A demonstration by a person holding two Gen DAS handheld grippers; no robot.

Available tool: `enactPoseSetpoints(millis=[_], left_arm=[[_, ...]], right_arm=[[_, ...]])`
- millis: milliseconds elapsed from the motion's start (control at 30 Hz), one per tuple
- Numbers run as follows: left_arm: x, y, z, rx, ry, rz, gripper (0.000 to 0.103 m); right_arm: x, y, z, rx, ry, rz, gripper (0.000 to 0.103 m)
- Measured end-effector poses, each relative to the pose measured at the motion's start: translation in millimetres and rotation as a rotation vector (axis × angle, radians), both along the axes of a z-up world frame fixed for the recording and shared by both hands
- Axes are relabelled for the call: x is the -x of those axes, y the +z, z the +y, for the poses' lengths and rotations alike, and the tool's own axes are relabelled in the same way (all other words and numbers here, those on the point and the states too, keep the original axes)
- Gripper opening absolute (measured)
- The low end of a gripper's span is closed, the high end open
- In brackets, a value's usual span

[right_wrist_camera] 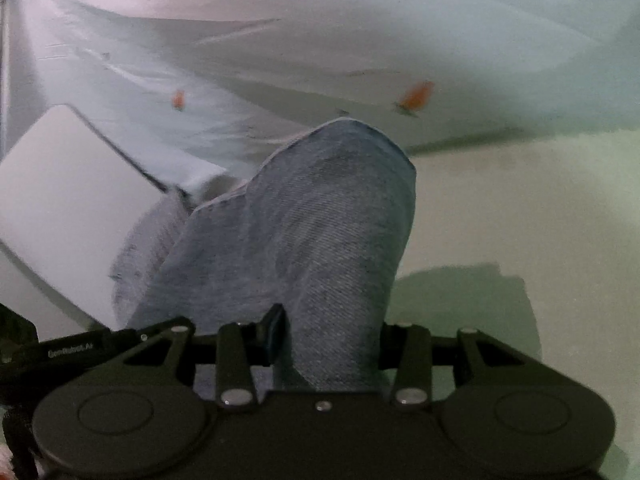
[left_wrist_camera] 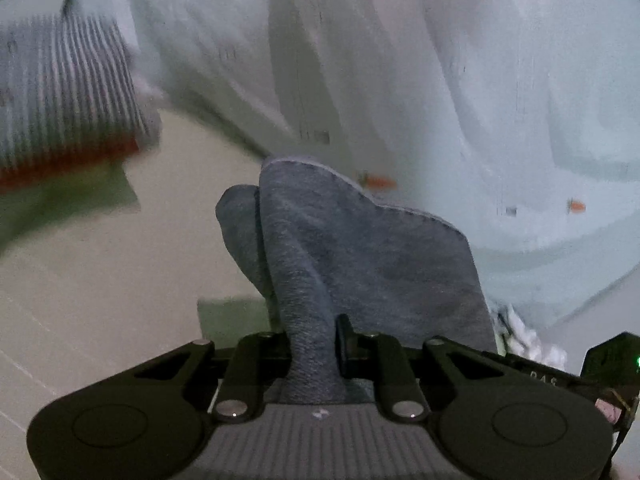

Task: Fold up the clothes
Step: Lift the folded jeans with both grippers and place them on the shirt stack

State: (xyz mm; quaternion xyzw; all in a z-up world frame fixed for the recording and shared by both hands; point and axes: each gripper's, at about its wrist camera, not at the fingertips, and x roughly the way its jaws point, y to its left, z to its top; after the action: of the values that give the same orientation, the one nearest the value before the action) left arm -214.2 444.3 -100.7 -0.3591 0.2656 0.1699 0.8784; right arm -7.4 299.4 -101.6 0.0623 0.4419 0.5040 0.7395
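Jaws of the left gripper point(left_wrist_camera: 316, 354) clamped on a bunched fold of the grey-blue garment point(left_wrist_camera: 360, 248); jaws of the right gripper point(right_wrist_camera: 328, 344) likewise pinched on the same denim-like cloth point(right_wrist_camera: 320, 216). Garment rises from both, lifted off the pale surface point(right_wrist_camera: 500, 208). Left view: striped folded clothes point(left_wrist_camera: 64, 92) to the left. Beyond, light sheet with carrot print point(left_wrist_camera: 460, 80). A white flat panel point(right_wrist_camera: 68, 192) lies left in the right view. Frames blurred.

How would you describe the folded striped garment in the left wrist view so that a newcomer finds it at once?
Start from the pale blue sheet with small orange carrots filling the background. Follow its lower edge to the far left, where a folded striped garment lies. Its narrow grey and white stripes and red bottom band set it apart from the plain blue-grey cloth pinched in the left tongs.
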Motion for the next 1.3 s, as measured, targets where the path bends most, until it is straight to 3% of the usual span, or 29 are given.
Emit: enactPoseSetpoints(millis=[333,600,667,767,900,933,1000,1067,1167,1233,1300], left_arm=[[71,83,89,-0.154,0.224,-0.146,0.018],[130,115,176,-0.214,0.455,-0.269,0.019],[136,104,203,-0.206,0.518,-0.267,0.021],[135,60,246,-0.102,0.631,-0.205,0.030],[117,-25,287,0.038,0.683,0.040,0.042],[116,-37,289,0.052,0.697,0.055,0.044],[122,-43,284,0.057,0.722,0.002,0.056],[126,-38,284,0.069,0.731,0.002,0.069],[124,-30,274,0.012,0.742,0.062,0.073],[122,-17,261,-0.067,0.737,0.113,0.076],[120,-1,243,-0.153,0.712,0.141,0.086]], right_arm=[[19,69,141,-0.184,0.247,-0.078,0.043],[50,112,294,-0.292,0.456,-0.123,0.043],[56,112,334,-0.299,0.501,-0.139,0.045],[60,80,385,-0.224,0.525,-0.078,0.048],[53,-6,440,0.030,0.453,-0.039,0.051],[49,-14,439,0.022,0.440,0.000,0.055],[39,-29,438,0.001,0.413,0.081,0.062],[40,-21,433,-0.008,0.425,0.057,0.064],[48,-7,415,-0.001,0.432,-0.064,0.071],[54,2,403,0.004,0.437,-0.145,0.088],[66,14,375,-0.020,0.434,-0.230,0.093]])
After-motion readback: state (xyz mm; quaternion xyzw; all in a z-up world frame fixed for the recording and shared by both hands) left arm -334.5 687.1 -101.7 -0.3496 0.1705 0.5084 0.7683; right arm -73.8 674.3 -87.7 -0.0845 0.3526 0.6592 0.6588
